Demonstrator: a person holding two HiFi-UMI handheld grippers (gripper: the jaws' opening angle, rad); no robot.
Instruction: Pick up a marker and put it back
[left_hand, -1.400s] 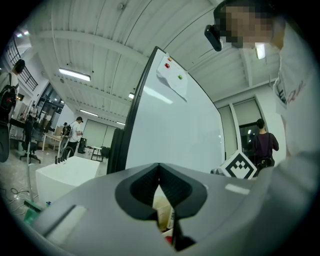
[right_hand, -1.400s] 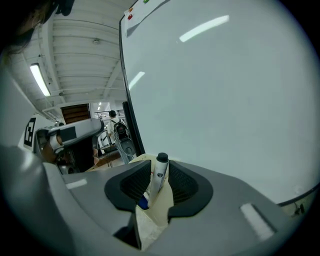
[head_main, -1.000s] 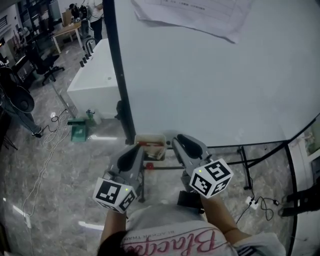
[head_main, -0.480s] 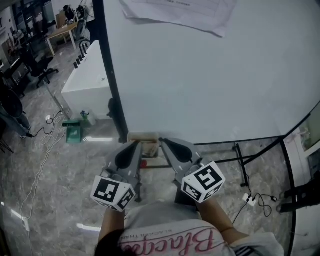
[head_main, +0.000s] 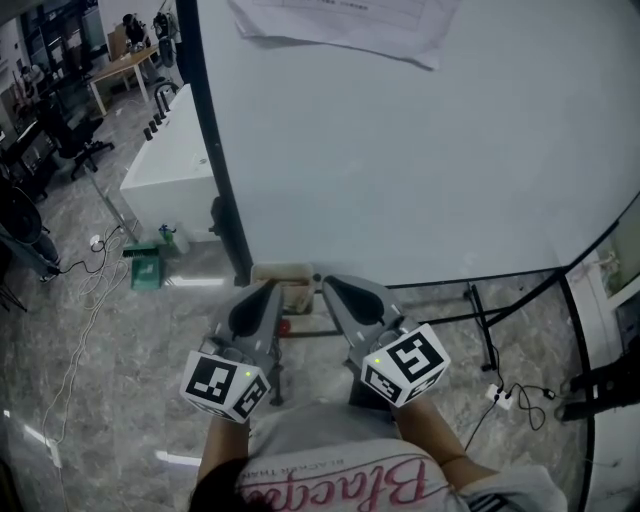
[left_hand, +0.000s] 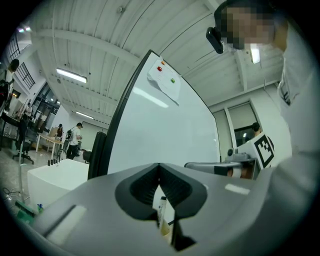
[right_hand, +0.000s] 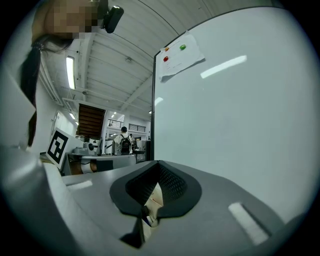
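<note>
Whiteboard (head_main: 420, 150) on a dark stand fills most of the head view, above a grey polished floor (head_main: 90, 400).

At the board's lower edge, beside the dark frame post, sits a small beige box (head_main: 283, 272). In the left gripper view a marker (left_hand: 162, 209) with a dark cap and a pale barrel shows in the narrow gap under the jaw tips. It stands nearly upright against the beige of the box and lies beyond the jaws, not between the pads.

The left gripper (head_main: 271, 290) points at the box from just beside its near left corner. Its jaws are closed tip to tip and hold nothing. The right gripper (head_main: 329, 283) points at the box's right side, also with its jaws fully together and empty. Through its gap only a slice of the box with a thin red streak can be made out.

Both marker cubes sit near the person's body, well back from the box.

A sheet of paper (head_main: 330, 25) hangs at the top of the board under a red magnet (left_hand: 160, 69) and a green magnet (left_hand: 172, 80). A white counter (head_main: 165, 170) stands off to the left.
</note>
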